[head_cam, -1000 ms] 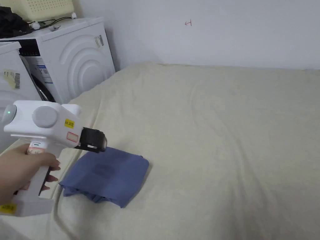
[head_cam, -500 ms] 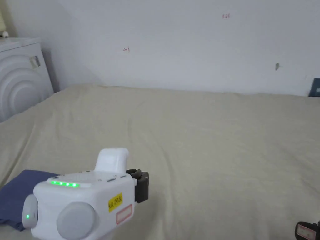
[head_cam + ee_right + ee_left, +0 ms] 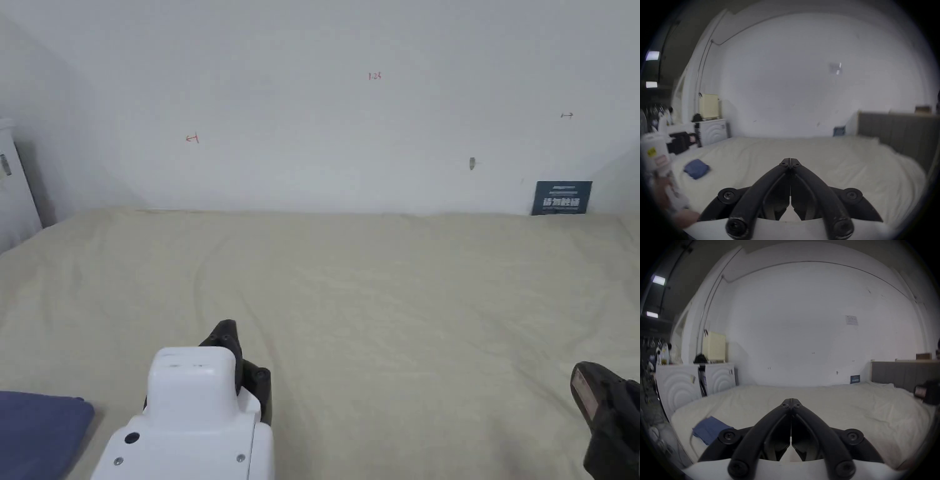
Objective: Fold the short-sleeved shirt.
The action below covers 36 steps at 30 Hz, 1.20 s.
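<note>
Well, we start with the wall [image 3: 350, 106], pale and plain, rising behind a wide bed [image 3: 406, 294] covered in a cream sheet that wrinkles softly across its whole top. On our left stand two white washing machines [image 3: 688, 382], side by side against the bed's edge, and on the right a grey headboard [image 3: 903, 374] closes that end. Most of the sheet lies bare, so we have plenty of open room in the middle and toward the wall. Next comes the shirt [image 3: 709, 429], a dark blue one folded into a compact, flat packet with fairly straight edges and a few layers showing along its near side. It sits near the left edge of the bed, close to the corner by the machines, and in the head view it lies low at the left, cut off by the frame. We cannot tell which way its collar or hem points; its longer side seems to run roughly along the bed's left edge. Our left gripper [image 3: 791, 401] hovers above the sheet to the right of the shirt, apart from it, jaws pressed together on nothing. Our right gripper [image 3: 790, 160] is well apart to the right, its jaws likewise closed and empty.
</note>
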Available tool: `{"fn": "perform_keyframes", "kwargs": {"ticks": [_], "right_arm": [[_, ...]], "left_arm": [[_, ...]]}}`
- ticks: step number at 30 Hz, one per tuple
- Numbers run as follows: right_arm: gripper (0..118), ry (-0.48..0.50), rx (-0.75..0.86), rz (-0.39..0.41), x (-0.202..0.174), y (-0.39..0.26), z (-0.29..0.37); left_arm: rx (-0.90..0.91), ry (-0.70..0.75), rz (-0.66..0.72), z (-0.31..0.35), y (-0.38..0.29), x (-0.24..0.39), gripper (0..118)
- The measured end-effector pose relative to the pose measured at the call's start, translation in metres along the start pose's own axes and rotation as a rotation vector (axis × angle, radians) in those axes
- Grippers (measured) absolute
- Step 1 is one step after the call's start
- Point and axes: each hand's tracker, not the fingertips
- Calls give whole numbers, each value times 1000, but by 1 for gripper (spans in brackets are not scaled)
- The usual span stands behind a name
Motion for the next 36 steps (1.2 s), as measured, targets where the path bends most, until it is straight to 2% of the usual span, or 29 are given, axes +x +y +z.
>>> {"fn": "perform_keyframes", "kwargs": {"ticks": [2, 7, 15, 16, 18, 19, 20, 21, 22, 23, 24, 29, 36], "right_arm": [[0, -41, 16, 38, -3, -4, -2], [0, -91, 9, 3, -4, -12, -4], [0, -141, 28, 34, -4, -12, 0], [6, -147, 27, 37, -5, -12, -1], [30, -146, 24, 39, -6, -11, -1], [47, -145, 24, 38, -6, -11, -1], [68, -148, 22, 39, -7, -10, -2], [80, -150, 19, 41, -8, -10, -3], [86, -149, 16, 42, -8, -10, -3], [86, -148, 16, 46, -9, -10, -2], [86, -157, 22, 59, -11, -11, -2], [86, -205, 38, 90, -16, -11, -2], [86, -200, 28, 63, -12, -9, -2]], "left_arm": [[6, -16, -22, 3, -1, 7, 0], [28, 3, -23, 11, 0, 17, 0], [-14, -7, 6, 11, -1, 19, 0], [-16, -9, 8, 11, -1, 19, 2], [-15, -28, 22, 13, -1, 16, 16], [-12, -33, 31, 14, -1, 15, 26], [-12, -30, 33, 14, -1, 14, 48], [-10, -27, 37, 14, -1, 13, 67], [-6, -22, 39, 14, -1, 13, 88], [-6, -17, 33, 14, -1, 12, 113], [-8, -10, 26, 13, 0, 11, 118], [14, -12, 38, 18, 5, 3, 118], [-3, -119, 63, 20, 11, 0, 118]]}}
